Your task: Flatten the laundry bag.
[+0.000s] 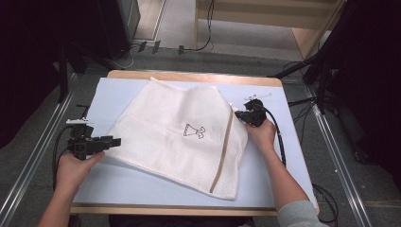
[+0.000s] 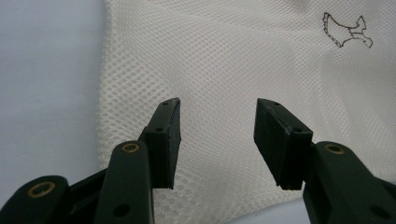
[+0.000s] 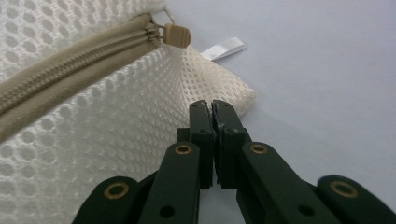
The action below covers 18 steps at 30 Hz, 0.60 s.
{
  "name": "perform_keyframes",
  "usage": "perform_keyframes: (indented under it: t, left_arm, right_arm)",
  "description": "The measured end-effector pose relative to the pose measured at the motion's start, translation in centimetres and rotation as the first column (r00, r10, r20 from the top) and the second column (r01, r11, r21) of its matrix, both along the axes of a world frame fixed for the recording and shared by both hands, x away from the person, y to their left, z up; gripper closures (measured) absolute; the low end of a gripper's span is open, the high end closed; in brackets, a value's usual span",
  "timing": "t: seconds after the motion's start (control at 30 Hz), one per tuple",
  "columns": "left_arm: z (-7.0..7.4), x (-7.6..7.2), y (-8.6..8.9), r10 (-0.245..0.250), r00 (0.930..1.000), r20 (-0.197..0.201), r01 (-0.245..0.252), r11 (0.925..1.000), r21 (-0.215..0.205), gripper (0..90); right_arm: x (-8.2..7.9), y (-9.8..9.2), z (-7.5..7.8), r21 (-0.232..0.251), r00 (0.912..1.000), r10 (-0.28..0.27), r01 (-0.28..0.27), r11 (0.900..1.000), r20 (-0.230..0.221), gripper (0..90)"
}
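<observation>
Right fingers (image 3: 201, 122) pinched on mesh bag (image 3: 93, 121)

The mesh bag (image 1: 179, 137) lies on the table (image 1: 108, 182), between both hand-held grippers.

1. High view: fixed overhead, facing forward-down over the whole table (image 1: 189, 198).
2. Left gripper view: close along its jaws, over mesh bag (image 2: 224, 70).
3. Right gripper view: close, bag's zipper (image 3: 70, 74) corner ahead; bag shared.

One mesh laundry bag (image 1: 179, 137), one table (image 1: 279, 142), two grippers.
</observation>
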<state>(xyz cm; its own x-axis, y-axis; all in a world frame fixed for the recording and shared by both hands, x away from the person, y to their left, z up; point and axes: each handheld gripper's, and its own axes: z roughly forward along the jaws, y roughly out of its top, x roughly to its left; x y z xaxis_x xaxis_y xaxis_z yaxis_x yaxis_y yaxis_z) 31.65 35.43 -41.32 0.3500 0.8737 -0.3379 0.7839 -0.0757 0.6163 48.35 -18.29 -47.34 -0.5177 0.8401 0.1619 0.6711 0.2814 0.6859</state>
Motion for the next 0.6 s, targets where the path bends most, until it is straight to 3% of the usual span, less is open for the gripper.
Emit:
perform_keyframes:
  t: [0.1,0.17,0.37,0.4,0.43,0.6]
  left_arm:
    - [-0.1,0.0,0.2,0.007,1.0,-0.003,-0.007,0.9999,0.014,51.4]
    - [-0.2,0.0,0.5,0.019,0.9998,-0.002,-0.019,0.9995,0.025,51.0]
    - [-0.4,-0.4,1.6,0.056,0.9984,0.008,-0.056,0.9975,0.044,50.5]
    - [-0.4,-0.4,1.6,0.056,0.9984,0.008,-0.056,0.9975,0.044,50.2]
    - [-0.5,-0.6,2.0,0.07,0.9975,0.013,-0.07,0.995,0.071,49.9]
    - [-0.7,-1.0,3.6,0.127,0.9918,0.017,-0.128,0.9883,0.083,48.9]
  right_arm:
    - [0.0,-0.6,0.2,-0.011,0.9998,-0.02,0.02,1.0,0.003,89.6]
    - [0.0,-2.3,0.6,0.028,0.9981,-0.061,0.061,0.998,-0.011,89.6]
    - [-0.6,-5.4,0.9,0.06,0.9939,-0.105,0.107,0.992,-0.032,89.4]
    - [-0.6,-5.4,0.9,0.06,0.9939,-0.105,0.107,0.992,-0.032,89.4]
    - [-0.8,-5.9,0.8,0.057,0.993,-0.114,0.115,0.992,-0.032,89.2]
    - [-1.2,-6.1,0.0,0.024,0.9931,-0.11,0.111,0.994,-0.041,88.4]
